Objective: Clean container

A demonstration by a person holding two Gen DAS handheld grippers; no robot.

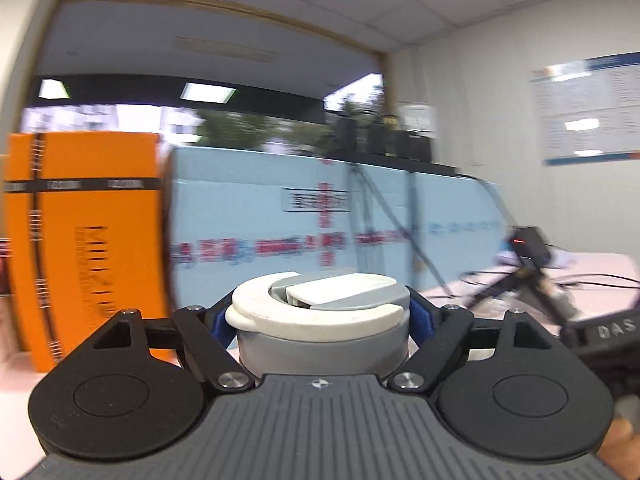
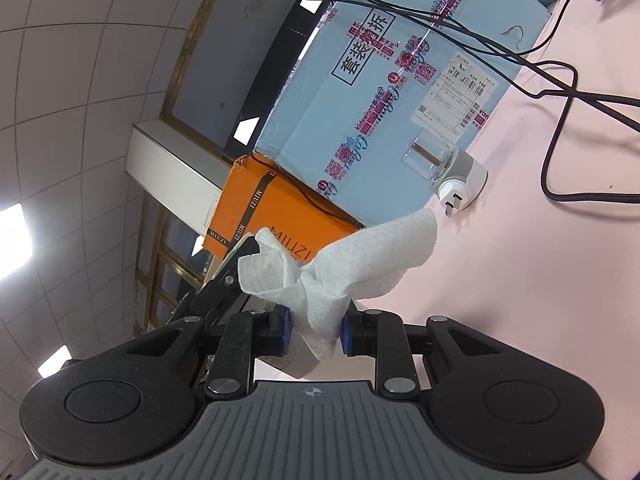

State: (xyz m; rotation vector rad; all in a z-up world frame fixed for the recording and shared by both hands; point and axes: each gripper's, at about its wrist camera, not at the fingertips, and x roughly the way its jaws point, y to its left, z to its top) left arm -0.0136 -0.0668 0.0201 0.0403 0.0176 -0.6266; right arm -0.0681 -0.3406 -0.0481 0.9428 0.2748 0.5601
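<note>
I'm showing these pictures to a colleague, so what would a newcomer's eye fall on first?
Probably the crumpled white wipe cloth pinched in the right tongs, held above the pink table. In the left wrist view, a grey cylindrical container with a white lid sits clamped in the left tongs. Behind stand a bright orange box and a pale blue carton.

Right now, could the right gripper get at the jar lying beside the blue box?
Probably not to grasp: the right gripper is shut on a white cloth, though the pink table before the jar looks free.
</note>
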